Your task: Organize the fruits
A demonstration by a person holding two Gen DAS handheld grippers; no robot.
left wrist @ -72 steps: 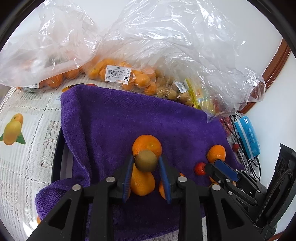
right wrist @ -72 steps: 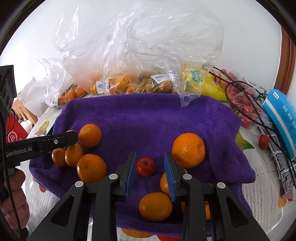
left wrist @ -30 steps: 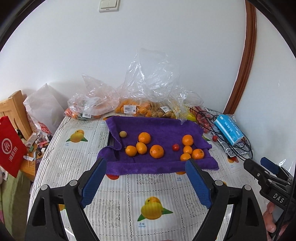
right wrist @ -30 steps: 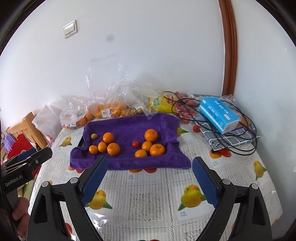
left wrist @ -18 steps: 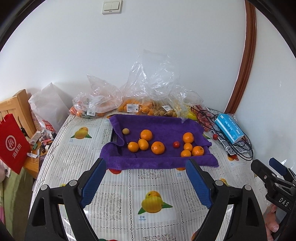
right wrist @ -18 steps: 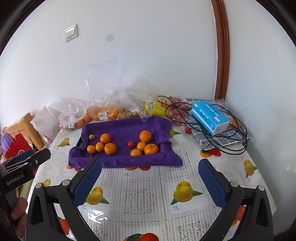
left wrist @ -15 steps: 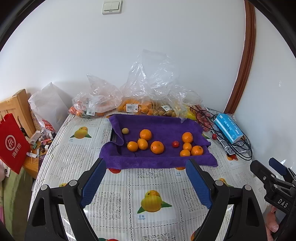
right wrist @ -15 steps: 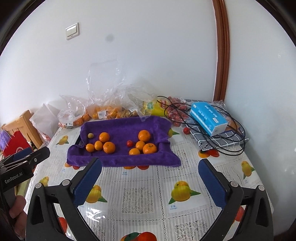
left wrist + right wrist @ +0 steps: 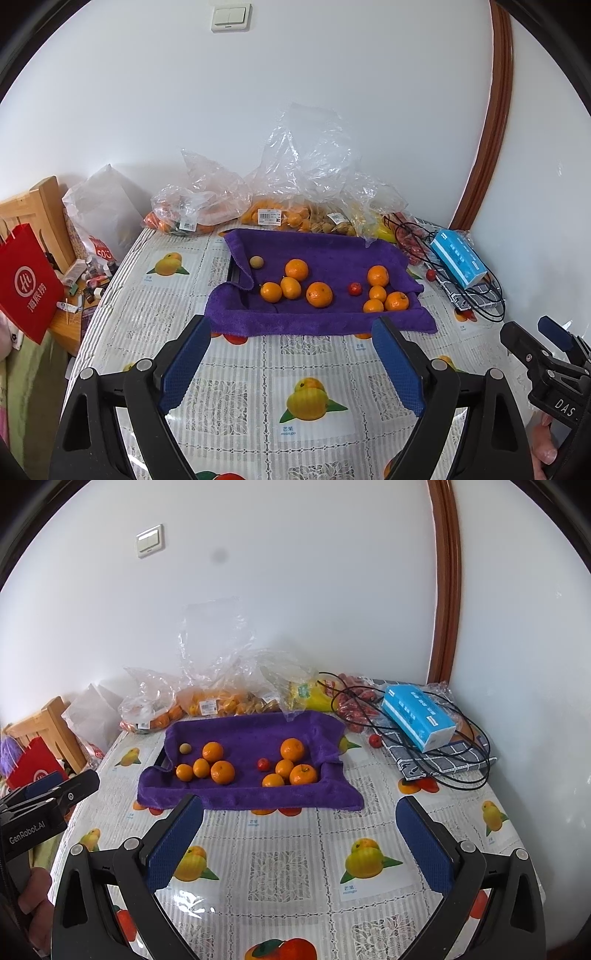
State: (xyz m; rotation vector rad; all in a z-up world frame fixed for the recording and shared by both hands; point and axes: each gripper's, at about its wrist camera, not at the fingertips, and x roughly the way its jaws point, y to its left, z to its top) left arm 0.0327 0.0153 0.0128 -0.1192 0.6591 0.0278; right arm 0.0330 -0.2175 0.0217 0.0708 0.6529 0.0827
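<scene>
A purple towel [image 9: 325, 317] [image 9: 236, 797] lies over a tray at the table's far side. On it sit a left cluster of oranges [image 9: 319, 294] [image 9: 222, 772], a right cluster of oranges [image 9: 378, 276] [image 9: 292, 749], a small red fruit [image 9: 355, 288] [image 9: 263, 764] between them, and a small brown fruit [image 9: 256, 262] [image 9: 185, 748] at the far left. My left gripper [image 9: 291, 354] is open and empty, well back from the towel. My right gripper [image 9: 299, 830] is open and empty, also well back.
Clear plastic bags of fruit [image 9: 269, 218] [image 9: 218, 701] line the wall behind the towel. A blue tissue box [image 9: 458, 258] [image 9: 417, 712] and black cables [image 9: 454, 760] lie at the right. A red bag [image 9: 27, 284] and wooden chair [image 9: 48, 723] stand off the table's left edge.
Both grippers let go of their fruit, opened wide and pulled far back from the towel; in the last half second the views barely shift.
</scene>
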